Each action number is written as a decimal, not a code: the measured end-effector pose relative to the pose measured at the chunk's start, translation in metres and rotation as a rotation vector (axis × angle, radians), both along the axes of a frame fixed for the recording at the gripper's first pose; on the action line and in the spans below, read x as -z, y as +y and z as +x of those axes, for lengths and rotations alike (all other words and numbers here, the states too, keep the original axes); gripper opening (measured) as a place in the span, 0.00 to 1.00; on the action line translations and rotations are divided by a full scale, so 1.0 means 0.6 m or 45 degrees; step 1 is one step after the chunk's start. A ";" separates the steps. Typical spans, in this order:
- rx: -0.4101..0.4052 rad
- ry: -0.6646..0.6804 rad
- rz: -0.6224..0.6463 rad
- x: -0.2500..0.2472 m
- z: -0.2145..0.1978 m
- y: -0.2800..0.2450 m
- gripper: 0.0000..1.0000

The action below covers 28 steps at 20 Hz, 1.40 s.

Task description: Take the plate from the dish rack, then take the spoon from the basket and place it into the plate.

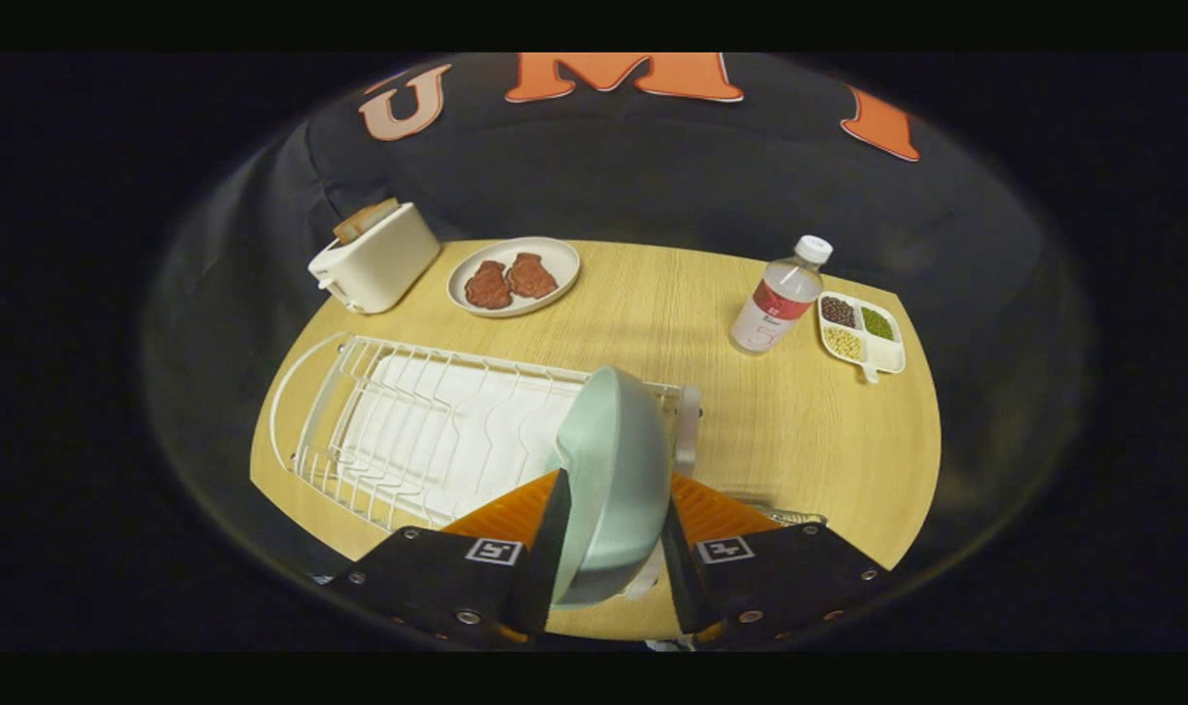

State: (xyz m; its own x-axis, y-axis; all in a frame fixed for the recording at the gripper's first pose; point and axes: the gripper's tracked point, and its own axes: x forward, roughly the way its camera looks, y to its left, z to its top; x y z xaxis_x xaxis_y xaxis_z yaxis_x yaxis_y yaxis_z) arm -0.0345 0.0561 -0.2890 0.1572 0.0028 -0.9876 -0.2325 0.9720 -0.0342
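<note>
Gripper (613,504) closed onto the plate (613,470); both fingers (545,529) press its faces, one on each side, jaws narrowed to the plate's thickness. Plate pale green, held on edge, tilted a little, its rim running down between the fingers and its upper part rising ahead of them; it sits at the near right end of the rack (427,431); whether its lower rim touches the wires cannot be told.

Rack white wire, lying on the table (799,441), stretching from the fingers away to the left; white drip tray (447,431) under the wires; slots beyond the plate hold nothing. A bit of wire mesh (794,516) shows just past the right finger, too little of it to identify; spoon not made out.

Table light wood, rounded front edge. Beyond the rack, far left: cream toaster (373,259) with a slice of bread (366,219) standing in its slot; just right of it, a shallow white dish (513,276) with two reddish-brown pieces of meat (510,280) side by side. Well apart to the right: clear bottle (782,294), white cap, red label, upright; just beside it a small white divided tray (863,336) with a handle, compartments holding dark beans, green beans, pale yellow beans. Dark cloth wall behind the table.
</note>
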 end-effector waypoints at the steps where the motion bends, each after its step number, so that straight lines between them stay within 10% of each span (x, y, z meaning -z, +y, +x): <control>1: -0.012 0.005 -0.037 0.002 -0.003 -0.004 0.46; 13: 0.059 -0.123 -0.319 -0.059 0.028 -0.049 0.28; 28: 0.297 -0.197 -0.033 -0.185 -0.028 -0.051 0.25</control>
State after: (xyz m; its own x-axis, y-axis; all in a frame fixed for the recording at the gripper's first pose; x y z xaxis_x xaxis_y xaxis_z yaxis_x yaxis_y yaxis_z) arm -0.0511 0.0255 -0.1781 0.2999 -0.0757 -0.9510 0.0069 0.9970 -0.0772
